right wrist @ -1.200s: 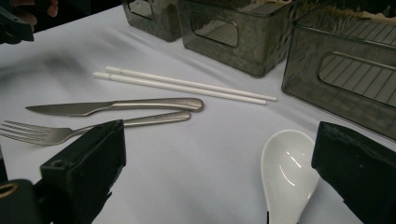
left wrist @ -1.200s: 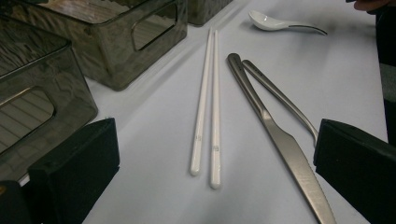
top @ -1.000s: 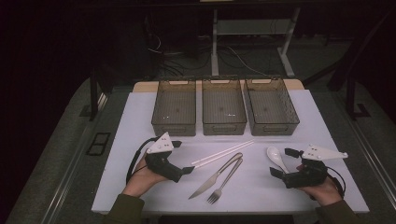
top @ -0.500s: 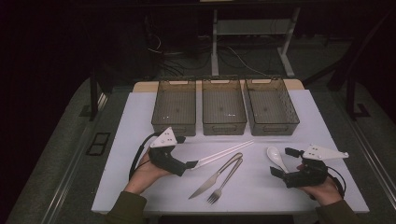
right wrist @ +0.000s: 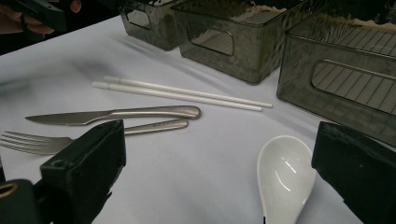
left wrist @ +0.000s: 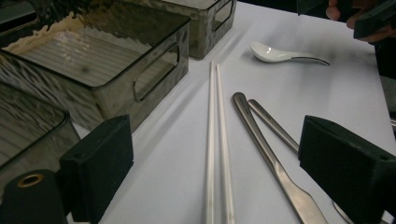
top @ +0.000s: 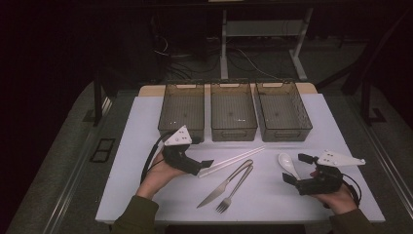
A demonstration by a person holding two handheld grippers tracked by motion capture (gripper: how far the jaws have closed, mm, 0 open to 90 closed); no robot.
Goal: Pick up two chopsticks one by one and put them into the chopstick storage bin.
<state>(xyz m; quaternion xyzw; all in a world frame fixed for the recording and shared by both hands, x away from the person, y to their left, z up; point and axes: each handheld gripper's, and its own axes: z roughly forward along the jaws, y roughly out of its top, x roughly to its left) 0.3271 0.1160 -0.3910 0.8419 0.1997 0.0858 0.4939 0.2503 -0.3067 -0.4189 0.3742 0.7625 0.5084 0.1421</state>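
The table [top: 146,146] carries three smoked-plastic bins [top: 234,111] in one row across the upper middle of the high view. Below them lie two white chopsticks [top: 234,160], one knife [top: 225,184], one fork [top: 234,189] and one white spoon [top: 288,165].

Left gripper [top: 207,166]: centre-left of the high view, at the lower-left end of the chopsticks. In the left gripper view the chopsticks [left wrist: 217,140] run up the middle of the frame between the two black jaws, which stand apart and have just been closing; neither pad presses on them.

Right gripper [top: 298,168]: lower right of the high view, jaws apart. In the right gripper view the spoon [right wrist: 285,179] lies between them, untouched.
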